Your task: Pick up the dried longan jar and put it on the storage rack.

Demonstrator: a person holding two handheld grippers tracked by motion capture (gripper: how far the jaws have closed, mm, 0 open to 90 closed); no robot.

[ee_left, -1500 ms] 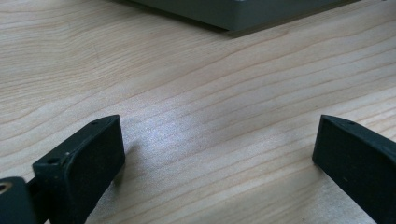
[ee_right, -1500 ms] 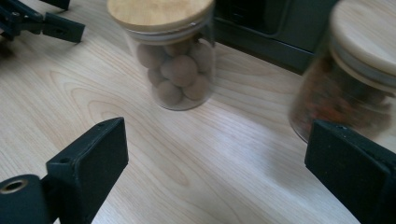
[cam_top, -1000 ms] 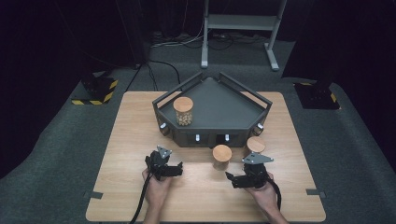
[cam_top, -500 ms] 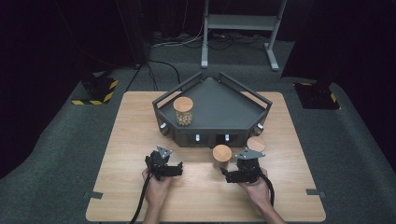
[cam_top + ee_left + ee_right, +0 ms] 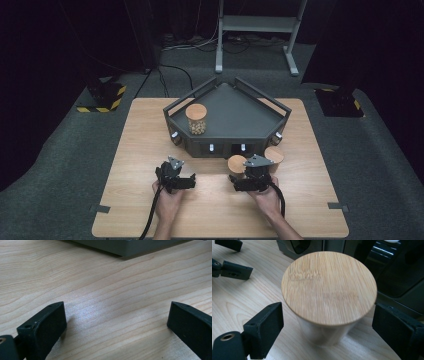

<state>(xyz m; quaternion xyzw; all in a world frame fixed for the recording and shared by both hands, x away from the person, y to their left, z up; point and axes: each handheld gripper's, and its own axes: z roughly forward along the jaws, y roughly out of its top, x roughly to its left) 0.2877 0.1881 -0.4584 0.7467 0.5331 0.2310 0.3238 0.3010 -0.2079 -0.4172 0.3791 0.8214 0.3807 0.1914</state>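
A wooden counter (image 5: 130, 150) is seen carrying a grey tray (image 5: 240, 112), in which one jar (image 5: 196, 119) stands. A second jar (image 5: 329, 290) is straddled by the right gripper (image 5: 327, 325), jaws released. The left gripper (image 5: 115, 322) is held over bare wood, jaws spread.

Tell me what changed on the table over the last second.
The right gripper slid left, from the jar at the tray's right corner to the jar left of it; its open jaws now flank that jar without gripping it. The left gripper, both jars on the table, the jar in the tray and the tray stayed put.
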